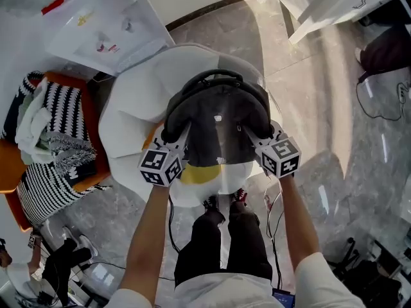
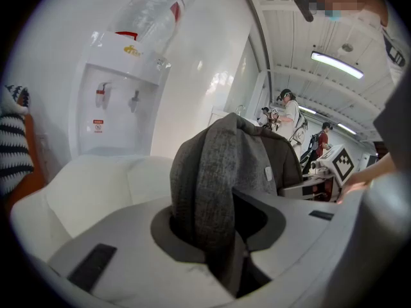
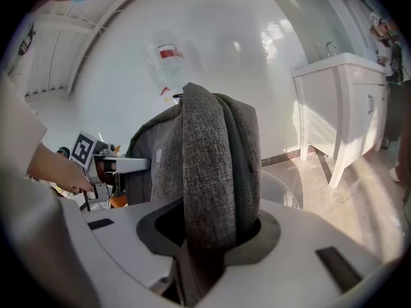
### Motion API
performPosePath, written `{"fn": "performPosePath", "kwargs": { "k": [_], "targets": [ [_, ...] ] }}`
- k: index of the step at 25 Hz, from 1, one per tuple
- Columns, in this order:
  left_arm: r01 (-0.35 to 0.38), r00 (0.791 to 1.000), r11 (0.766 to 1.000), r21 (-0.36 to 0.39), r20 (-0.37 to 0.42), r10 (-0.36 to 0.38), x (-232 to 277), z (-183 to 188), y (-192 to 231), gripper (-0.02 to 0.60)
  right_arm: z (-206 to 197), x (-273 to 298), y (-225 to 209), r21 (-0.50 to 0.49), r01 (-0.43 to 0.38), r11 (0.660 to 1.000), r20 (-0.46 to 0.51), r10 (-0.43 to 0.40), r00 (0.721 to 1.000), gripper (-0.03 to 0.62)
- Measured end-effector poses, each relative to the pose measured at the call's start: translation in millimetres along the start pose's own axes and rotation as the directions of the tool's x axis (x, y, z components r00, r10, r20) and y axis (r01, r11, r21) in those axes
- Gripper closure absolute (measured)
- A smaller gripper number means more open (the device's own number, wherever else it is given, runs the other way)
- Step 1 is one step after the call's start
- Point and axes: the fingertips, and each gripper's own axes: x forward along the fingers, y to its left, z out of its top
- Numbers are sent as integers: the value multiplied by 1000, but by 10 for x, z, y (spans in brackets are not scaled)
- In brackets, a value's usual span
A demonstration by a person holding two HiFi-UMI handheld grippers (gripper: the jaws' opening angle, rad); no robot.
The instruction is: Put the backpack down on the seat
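A dark grey backpack (image 1: 218, 117) hangs over the white round seat (image 1: 135, 117), held by both shoulder straps. My left gripper (image 1: 173, 147) is shut on the left strap (image 2: 215, 197), which fills the gap between its jaws. My right gripper (image 1: 263, 143) is shut on the right strap (image 3: 209, 191) in the same way. The backpack's body (image 2: 270, 159) shows between the two grippers, with its top handle (image 1: 212, 77) toward the seat's back. In the right gripper view the backpack (image 3: 154, 156) reaches toward the left gripper (image 3: 106, 165). A yellow cushion (image 1: 199, 174) peeks out under the bag.
An orange chair (image 1: 87, 108) piled with striped black-and-white cloth (image 1: 54, 133) stands left of the seat. A water dispenser (image 1: 106, 21) is behind it against the wall. A white cabinet (image 3: 343, 101) stands at the right. Cables (image 1: 273, 230) lie on the marble floor by my feet.
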Motion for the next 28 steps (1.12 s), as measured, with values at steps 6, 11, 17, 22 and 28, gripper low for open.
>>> {"fn": "performPosePath", "kwargs": {
  "k": [6,11,17,22,28],
  "targets": [
    [-1,1000,1000,1,0,1,184,-61,65,459,-34,147,-166,-4,-3,1000,5,3,1000,482],
    [-2,1000,1000,9,-8,2,350,-135,111,459,-99,272,-322,6,0,1000,7,0,1000,480],
    [-7,1000,1000,-2,-27,7,497,-300,165,459,-262,423,-468,27,-7,1000,-14,8,1000,471],
    [-10,999,1000,-19,-31,10,592,-438,220,456,-363,522,-559,25,-8,1000,-35,9,999,465],
    [-12,999,1000,-6,-40,12,713,-552,240,456,-479,622,-688,37,-12,999,-47,14,999,459]
  ]
}}
